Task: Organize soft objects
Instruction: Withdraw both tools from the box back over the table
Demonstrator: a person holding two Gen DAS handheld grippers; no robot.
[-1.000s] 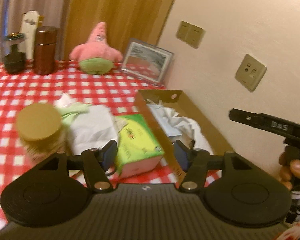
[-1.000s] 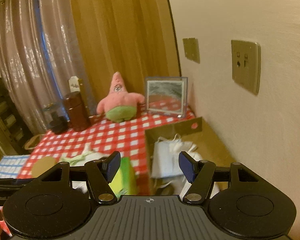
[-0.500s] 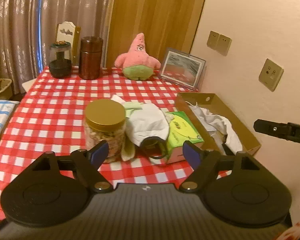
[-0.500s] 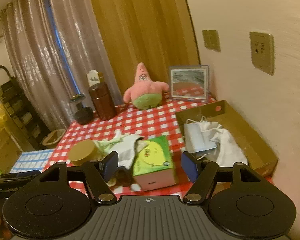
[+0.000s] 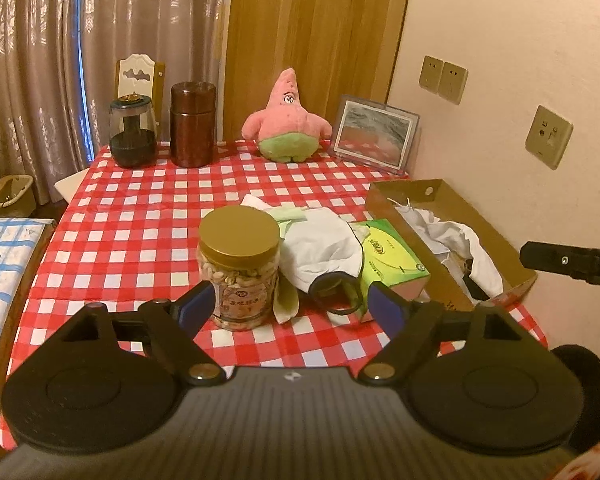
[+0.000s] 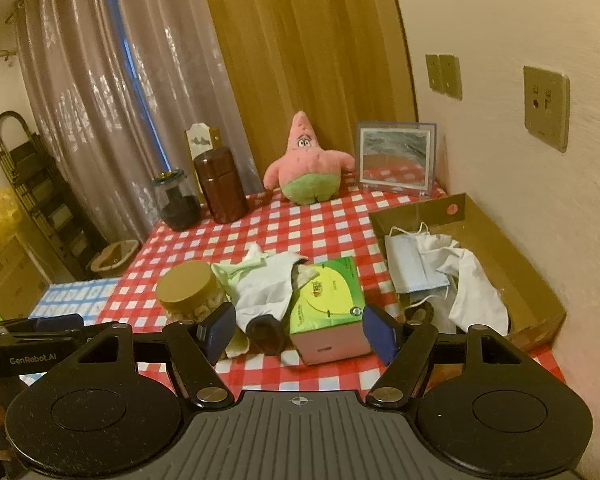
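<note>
A pile of white and pale green cloths (image 5: 320,246) (image 6: 266,290) lies mid-table between a nut jar (image 5: 238,266) (image 6: 190,296) and a green tissue box (image 5: 392,260) (image 6: 328,304). A cardboard box (image 5: 496,236) (image 6: 512,256) at the right wall holds a blue face mask (image 6: 414,270) and white cloths (image 5: 460,240). A pink starfish plush (image 5: 286,124) (image 6: 310,166) sits at the back. My left gripper (image 5: 290,310) is open and empty, held back above the table's front edge. My right gripper (image 6: 300,330) is open and empty, also held back.
A red checked tablecloth (image 5: 140,216) covers the table. A dark glass jar (image 5: 133,132), a brown canister (image 5: 192,124) and a picture frame (image 5: 374,136) stand along the back. The wall with sockets (image 5: 548,136) is on the right. A blue checked surface (image 5: 4,256) lies left.
Both grippers have pulled back and up from the table, so the whole table shows. The left gripper's jaws have opened wider. Nothing on the table has moved.
</note>
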